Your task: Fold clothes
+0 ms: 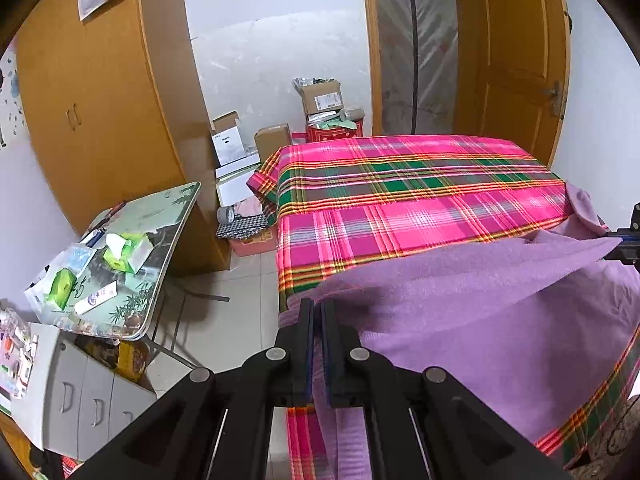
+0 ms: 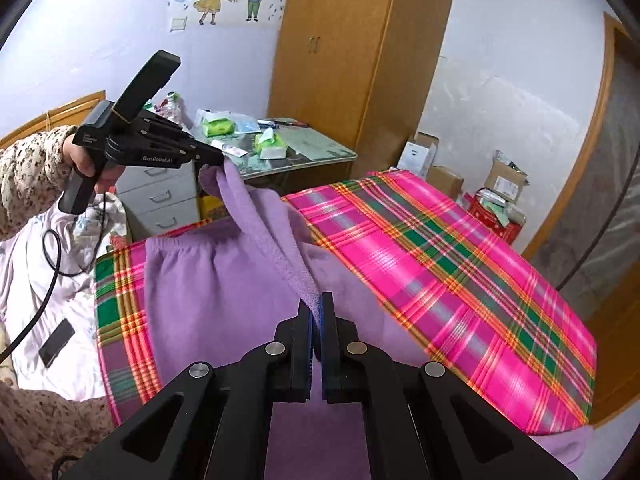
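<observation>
A purple fleece garment (image 1: pixel 480 312) lies on a pink plaid cloth (image 1: pixel 400 192) that covers the table. My left gripper (image 1: pixel 317 312) is shut on one edge of the garment. In the right wrist view the left gripper (image 2: pixel 208 160) holds that corner lifted above the garment (image 2: pixel 208 292). My right gripper (image 2: pixel 317 312) is shut on the other end of the same raised hem, which stretches taut between the two. The right gripper's tip (image 1: pixel 624 240) shows at the far right edge of the left wrist view.
A side table (image 1: pixel 160 216) with tissue packs stands to the left, with grey drawers (image 1: pixel 92 396) below. A wooden wardrobe (image 1: pixel 100 100), cardboard boxes (image 1: pixel 320 100) and a door (image 1: pixel 516 48) stand beyond. A floral-sleeved hand (image 2: pixel 84 160) holds the left gripper. A phone (image 2: pixel 56 342) lies on bedding.
</observation>
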Tool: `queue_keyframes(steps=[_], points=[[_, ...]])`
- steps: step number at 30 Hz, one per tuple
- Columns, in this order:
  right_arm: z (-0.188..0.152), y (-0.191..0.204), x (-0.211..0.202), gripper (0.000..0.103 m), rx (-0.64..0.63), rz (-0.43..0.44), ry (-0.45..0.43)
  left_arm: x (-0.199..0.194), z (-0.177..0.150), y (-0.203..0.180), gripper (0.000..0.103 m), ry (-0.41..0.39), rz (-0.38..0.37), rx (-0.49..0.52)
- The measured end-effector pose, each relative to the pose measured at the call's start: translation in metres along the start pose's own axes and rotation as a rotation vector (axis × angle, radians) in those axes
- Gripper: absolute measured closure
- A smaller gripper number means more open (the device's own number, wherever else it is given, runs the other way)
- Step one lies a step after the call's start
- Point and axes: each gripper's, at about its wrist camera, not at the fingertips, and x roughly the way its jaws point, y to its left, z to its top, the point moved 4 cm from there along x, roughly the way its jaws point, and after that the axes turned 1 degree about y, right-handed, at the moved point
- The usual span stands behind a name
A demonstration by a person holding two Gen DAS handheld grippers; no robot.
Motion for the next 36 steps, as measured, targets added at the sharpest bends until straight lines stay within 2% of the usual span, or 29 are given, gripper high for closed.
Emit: queue_keyframes(steps=[12, 22, 31, 36], points=[[-0.029, 0.034, -0.012, 0.100, -0.008, 0.006, 0.014, -0.023, -0.040, -0.010, 0.099, -0.006, 0.011, -0.006], [-0.064, 0.057, -0.008, 0.100, -0.003, 0.021, 0.056, -0.010, -0.083, -0.027, 0.099, 0.044, 0.014, 0.046], [-0.095, 0.073, 0.004, 0.100, -0.004, 0.009, 0.092, -0.017, -0.111, -0.035, 0.099, 0.004, 0.017, 0.085], [-0.111, 0.079, 0.012, 0.100, 0.000, 0.007, 0.108, -0.022, -0.128, -0.033, 0.099, -0.007, -0.009, 0.033]])
